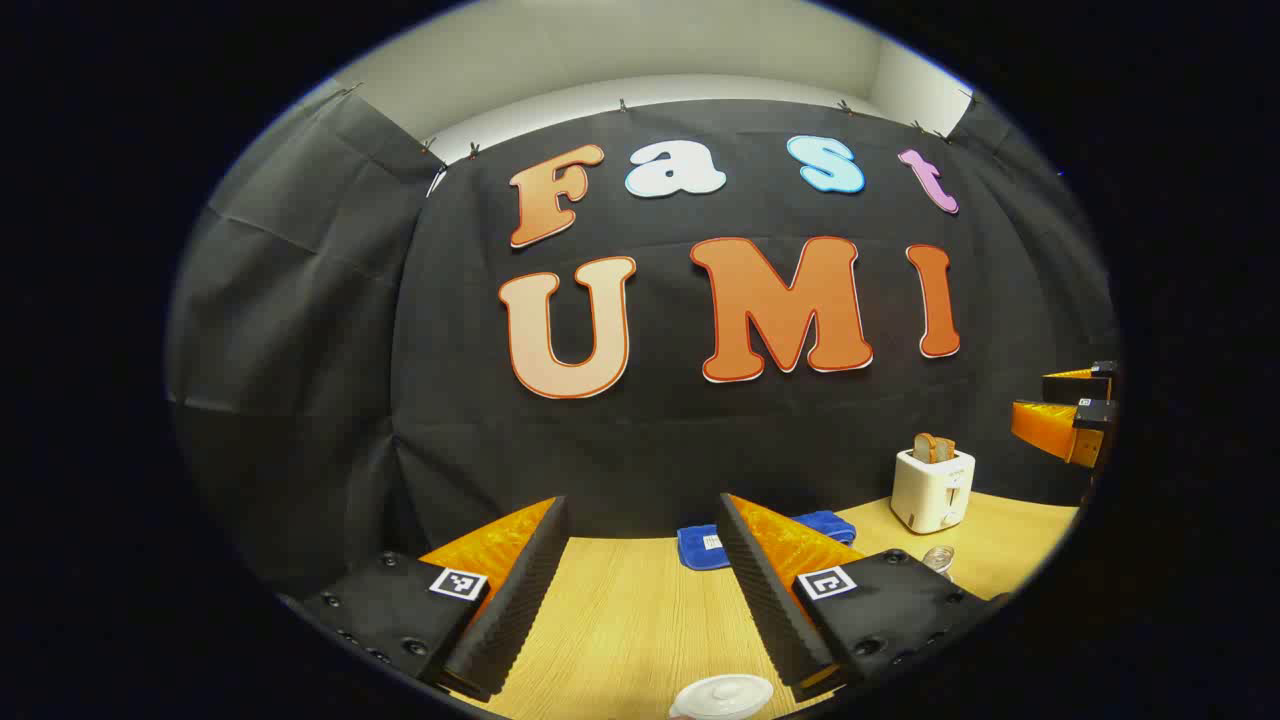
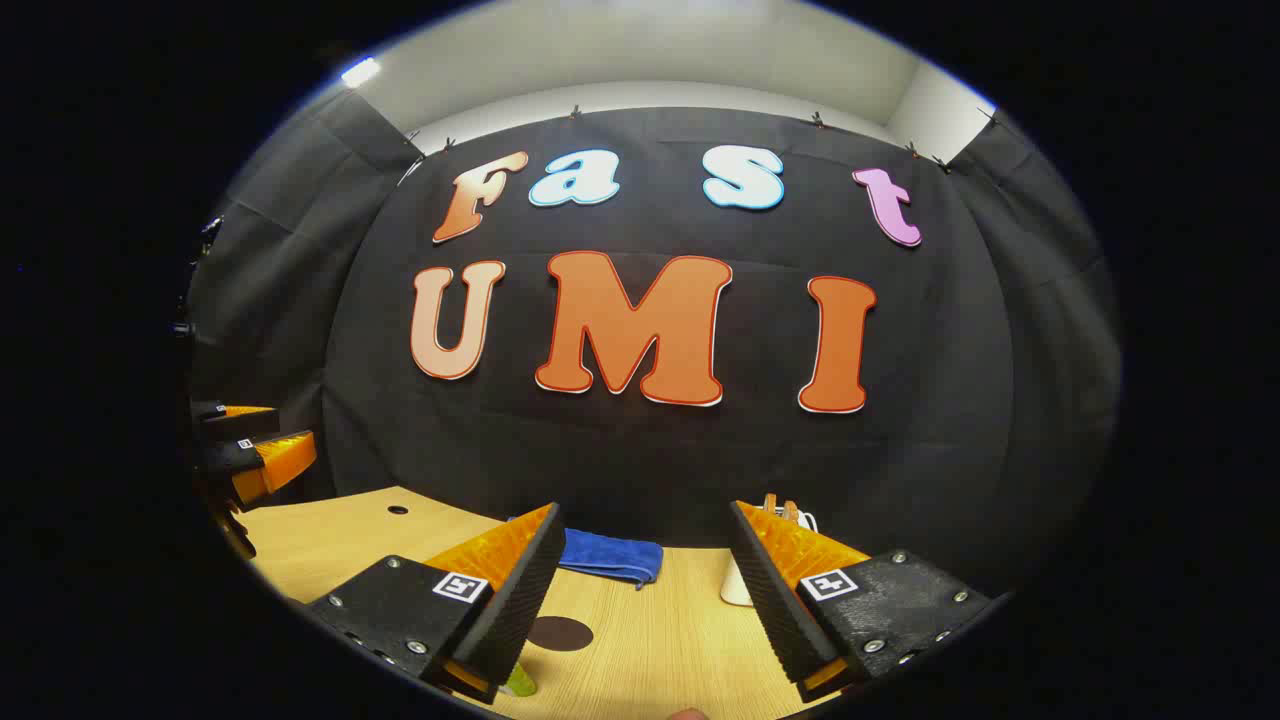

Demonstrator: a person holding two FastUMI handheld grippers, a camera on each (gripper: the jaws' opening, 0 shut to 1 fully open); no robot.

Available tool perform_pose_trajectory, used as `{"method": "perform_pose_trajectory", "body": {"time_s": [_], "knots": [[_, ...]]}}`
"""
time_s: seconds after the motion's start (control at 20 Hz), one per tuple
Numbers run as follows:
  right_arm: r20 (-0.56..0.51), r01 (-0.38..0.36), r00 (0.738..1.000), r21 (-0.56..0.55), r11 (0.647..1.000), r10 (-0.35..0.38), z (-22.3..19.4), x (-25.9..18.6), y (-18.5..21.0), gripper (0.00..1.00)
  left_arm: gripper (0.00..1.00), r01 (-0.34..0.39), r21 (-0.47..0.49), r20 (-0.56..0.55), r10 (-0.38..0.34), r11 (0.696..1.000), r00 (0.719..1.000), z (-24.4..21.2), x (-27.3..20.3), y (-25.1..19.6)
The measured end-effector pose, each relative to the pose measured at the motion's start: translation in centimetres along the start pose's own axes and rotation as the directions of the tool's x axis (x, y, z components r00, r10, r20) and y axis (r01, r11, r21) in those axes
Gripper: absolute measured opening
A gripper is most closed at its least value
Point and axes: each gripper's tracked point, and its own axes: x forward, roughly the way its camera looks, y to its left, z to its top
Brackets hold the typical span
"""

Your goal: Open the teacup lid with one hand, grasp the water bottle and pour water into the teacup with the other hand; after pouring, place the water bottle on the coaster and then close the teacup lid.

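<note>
Both grippers spread wide, holding nothing, above the wooden table (image 1: 620, 620). Left gripper (image 1: 640, 590) hovers over the lidded white teacup (image 1: 722, 696); right gripper (image 2: 640, 590) near the dark coaster (image 2: 560, 633). Toaster (image 1: 932, 488) at back.

Both cams ride low over the wooden table (image 1: 620, 620), facing the back cloth wall, level-ish pitch. Left gripper view sits left, right gripper view to its right. Shared: blue towel (image 1: 700, 545) (image 2: 610, 555), toaster (image 1: 932, 488) (image 2: 738, 585), wall. Each sees the other gripper at frame edge.
</note>
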Motion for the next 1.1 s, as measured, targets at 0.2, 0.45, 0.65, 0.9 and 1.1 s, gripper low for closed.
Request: {"method": "perform_pose_trajectory", "body": {"time_s": [0.2, 0.45, 0.65, 0.9, 1.1], "knots": [[0.0, -0.001, 1.0, -0.002, 1.0, 0.001, -0.1, 0.1, 0.0, 0.98, 0.96, 0.002, 0.0, -0.013, -0.002, 1.0, 1.0, -0.4, 0.2, -0.3], [-0.004, -0.004, 1.0, 0.016, 1.0, 0.004, 0.0, 0.2, 0.1, 0.98, 0.97, 0.011, -0.011, -0.014, -0.011, 1.0, 1.0, -0.2, 0.1, -0.6], [-0.005, -0.008, 1.0, 0.022, 1.0, 0.008, 0.0, 0.2, 0.2, 0.98, 0.96, 0.021, -0.017, 0.009, -0.021, 1.0, 1.0, 0.3, 0.0, -0.9], [-0.006, -0.013, 1.0, 0.021, 1.0, 0.013, 0.0, 0.0, 0.5, 0.98, 0.95, 0.022, -0.02, 0.018, -0.022, 1.0, 1.0, 0.5, -0.4, -0.9], [-0.031, -0.023, 0.999, 0.019, 1.0, 0.023, -1.5, -0.1, 0.5, 0.98, 0.97, 0.053, -0.032, -0.019, -0.054, 0.998, 0.998, -1.4, -0.5, -1.5]]}}
